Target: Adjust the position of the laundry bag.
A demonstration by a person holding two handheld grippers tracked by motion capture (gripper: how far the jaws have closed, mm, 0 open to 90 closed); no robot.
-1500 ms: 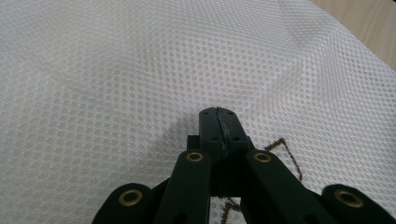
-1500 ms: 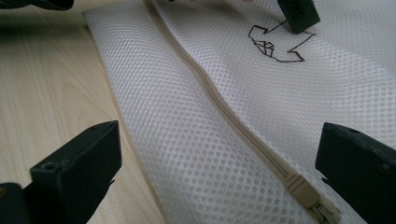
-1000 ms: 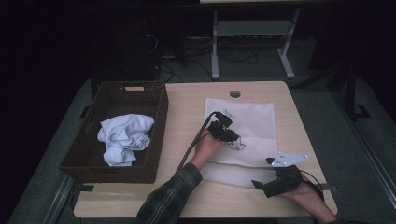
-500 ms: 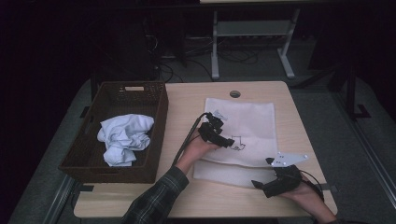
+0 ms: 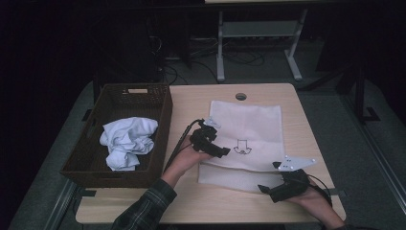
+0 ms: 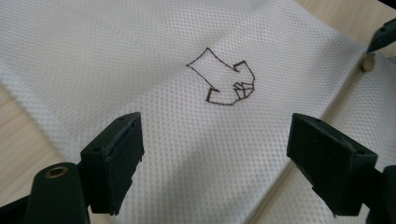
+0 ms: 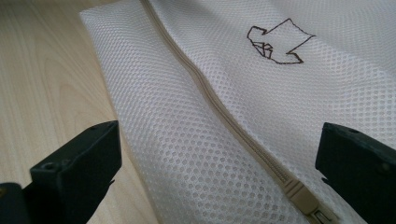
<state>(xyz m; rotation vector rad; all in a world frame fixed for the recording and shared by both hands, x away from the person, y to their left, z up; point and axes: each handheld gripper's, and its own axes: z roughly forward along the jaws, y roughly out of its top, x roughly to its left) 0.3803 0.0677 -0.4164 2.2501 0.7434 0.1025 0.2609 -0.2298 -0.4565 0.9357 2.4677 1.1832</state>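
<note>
A white mesh bag [image 5: 249,124] lies flat on the wooden table [image 5: 191,100], with a dark arrow drawing [image 5: 242,146] on it. My left gripper [image 5: 221,152] hovers at the bag's left side. Its jaws [image 6: 219,140] have just been opening and stand open over the mesh with nothing between them; the arrow drawing [image 6: 224,81] lies beyond them. My right gripper [image 5: 268,176] rests at the bag's near right corner. It [image 7: 224,144] is open over the beige zipper [image 7: 219,109], whose pull [image 7: 303,198] lies close to the right jaw.
A dark wicker basket [image 5: 86,165] stands at the table's left and holds a crumpled white cloth [image 5: 127,141]. A cable hole [image 5: 241,96] sits near the far edge. Table legs and cables are on the floor behind.
My left gripper has drawn back from the middle of the bag toward its left side and lifted a little, and its jaws have opened. The right gripper has stayed put.
</note>
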